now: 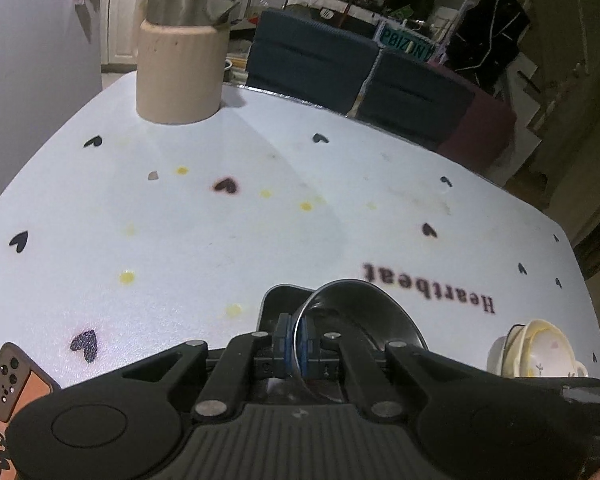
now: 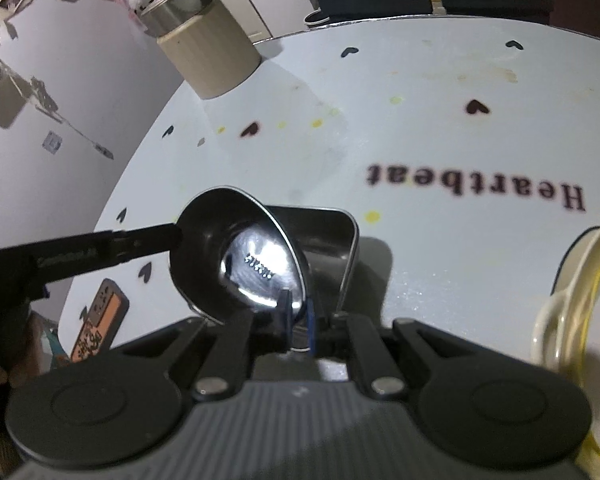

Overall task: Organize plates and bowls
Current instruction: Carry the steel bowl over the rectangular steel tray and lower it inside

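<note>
A shiny steel bowl (image 1: 364,312) is tipped on edge above the white table. My left gripper (image 1: 300,344) is shut on its near rim, the blue pads pinching the metal. In the right wrist view the same steel bowl (image 2: 240,256) shows its inside, and my right gripper (image 2: 300,320) is shut on its lower right rim. There my left gripper (image 2: 172,236) reaches in from the left and holds the opposite rim. Just behind the bowl sits a dark rectangular metal tray (image 1: 276,300) (image 2: 328,236). Stacked cream bowls (image 1: 540,348) (image 2: 572,312) stand to the right.
A beige kettle with a steel top (image 1: 180,52) (image 2: 204,48) stands at the table's far left. A phone in an orange case (image 1: 8,392) (image 2: 100,320) lies at the near left edge. Dark chairs (image 1: 340,68) line the far side. The tablecloth (image 1: 260,208) has hearts and "Heartbeat" print.
</note>
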`<state>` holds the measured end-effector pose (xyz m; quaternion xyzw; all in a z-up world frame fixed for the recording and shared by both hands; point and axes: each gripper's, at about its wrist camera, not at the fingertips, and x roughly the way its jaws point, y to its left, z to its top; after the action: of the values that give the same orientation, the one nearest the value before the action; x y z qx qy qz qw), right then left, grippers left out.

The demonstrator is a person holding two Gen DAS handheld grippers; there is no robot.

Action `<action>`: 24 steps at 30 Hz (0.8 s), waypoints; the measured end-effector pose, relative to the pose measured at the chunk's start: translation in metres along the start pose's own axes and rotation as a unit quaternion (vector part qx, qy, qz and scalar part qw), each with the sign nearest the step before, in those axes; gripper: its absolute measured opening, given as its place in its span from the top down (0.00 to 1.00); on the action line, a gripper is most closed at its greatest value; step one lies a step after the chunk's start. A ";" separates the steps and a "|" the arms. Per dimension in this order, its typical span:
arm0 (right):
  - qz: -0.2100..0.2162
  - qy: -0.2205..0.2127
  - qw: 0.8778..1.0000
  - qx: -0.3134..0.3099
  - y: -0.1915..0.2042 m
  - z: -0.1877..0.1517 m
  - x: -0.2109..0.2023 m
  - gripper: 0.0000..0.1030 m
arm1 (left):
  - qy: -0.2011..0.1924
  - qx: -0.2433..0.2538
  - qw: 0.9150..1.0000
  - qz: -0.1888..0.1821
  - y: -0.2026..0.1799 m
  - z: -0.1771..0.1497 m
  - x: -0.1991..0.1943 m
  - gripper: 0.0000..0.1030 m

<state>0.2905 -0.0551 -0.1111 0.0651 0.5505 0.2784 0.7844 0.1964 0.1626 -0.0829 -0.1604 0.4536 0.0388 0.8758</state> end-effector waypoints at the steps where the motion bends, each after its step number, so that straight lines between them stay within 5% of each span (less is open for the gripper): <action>1: -0.001 0.003 1.000 -0.003 0.001 0.000 0.002 0.91 | 0.003 0.001 1.000 0.003 0.001 0.000 0.002 0.97; 24: -0.022 0.030 0.999 -0.036 0.010 -0.003 0.024 0.88 | 0.034 0.025 0.998 0.043 -0.007 0.002 0.035 0.95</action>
<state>0.2900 -0.0356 -0.1278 0.0163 0.5649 0.2825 0.7752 0.2197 0.1539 -0.1085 -0.1198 0.4906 0.0598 0.8610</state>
